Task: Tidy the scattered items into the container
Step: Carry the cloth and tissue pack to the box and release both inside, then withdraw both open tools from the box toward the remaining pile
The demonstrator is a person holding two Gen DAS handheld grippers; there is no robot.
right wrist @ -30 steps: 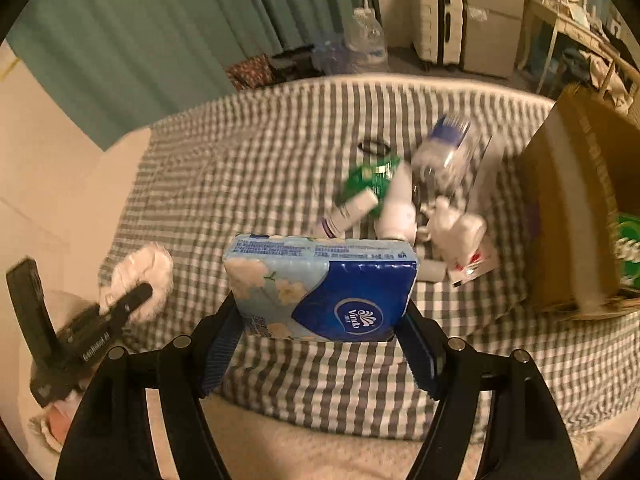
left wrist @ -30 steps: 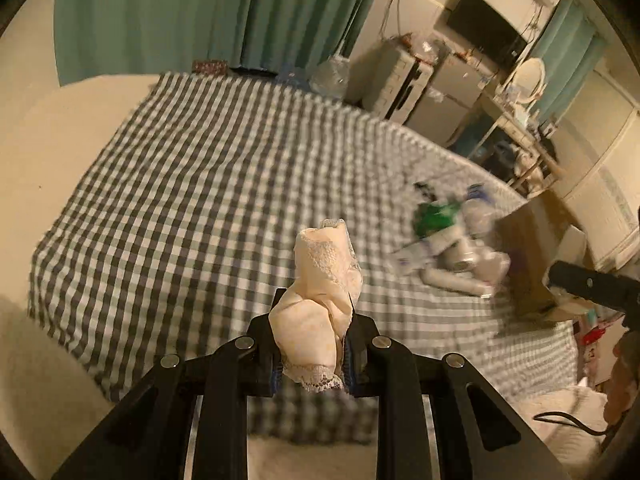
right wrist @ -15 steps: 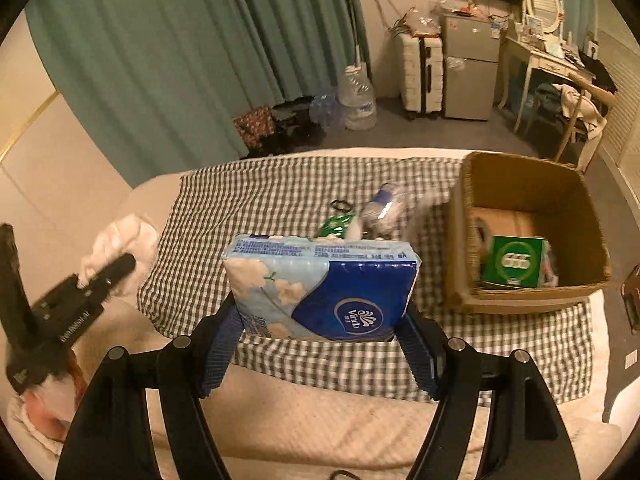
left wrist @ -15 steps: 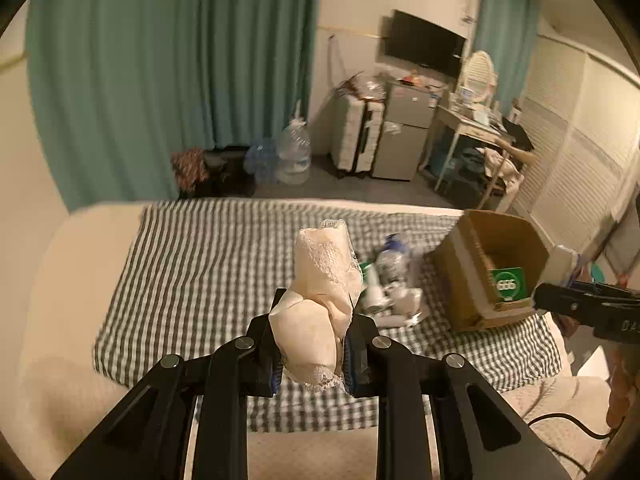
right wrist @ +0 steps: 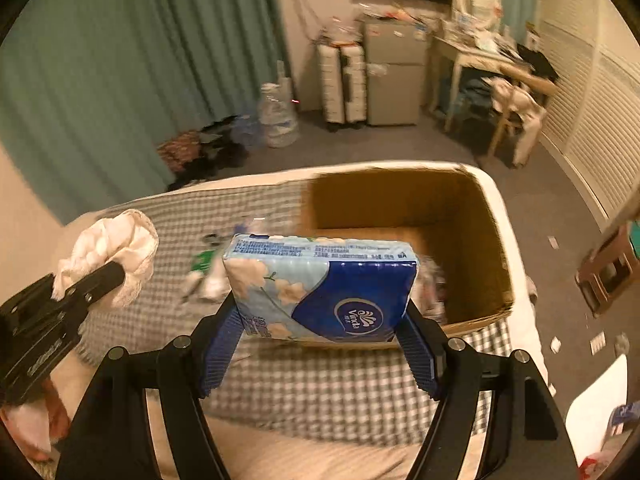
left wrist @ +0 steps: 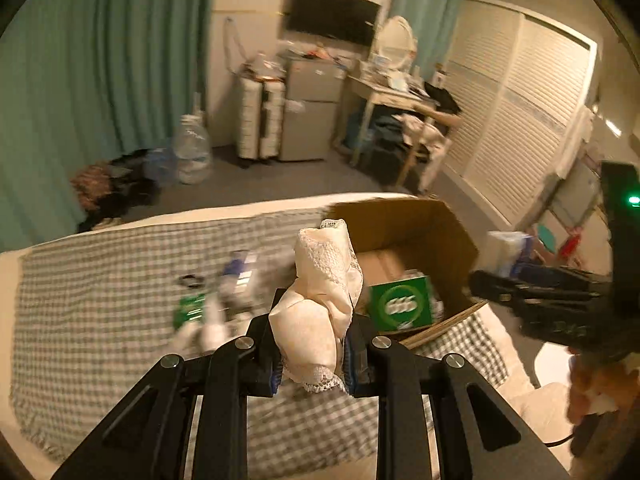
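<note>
Over the bed (right wrist: 320, 392), both hands are loaded and aimed at the box (right wrist: 472, 216). From the right wrist view, the right hand-held gripper (right wrist: 320, 320) is clamped on a tissue pack (right wrist: 324, 284), its long axis lying crosswise between the fingers, and the box sits straight ahead and a little to the right, its near rim just beyond the pack. The left hand-held gripper (left wrist: 312, 344) pinches a bunched cloth (left wrist: 320, 292) that stands up out of its jaws; from there the box (left wrist: 424, 224) lies ahead and to the right. I'd judge the right hand nearer the opening, so the pack looks likely to go in first, and it would need carrying forward over that near wall before letting go. The box stands open on the checked cover at the bed's right end and holds a green carton (left wrist: 400, 302), with something pale beside it that is too blurred to name. Left of the box, a blurry huddle of bottles (left wrist: 224, 296) is yet to be cleared.
</note>
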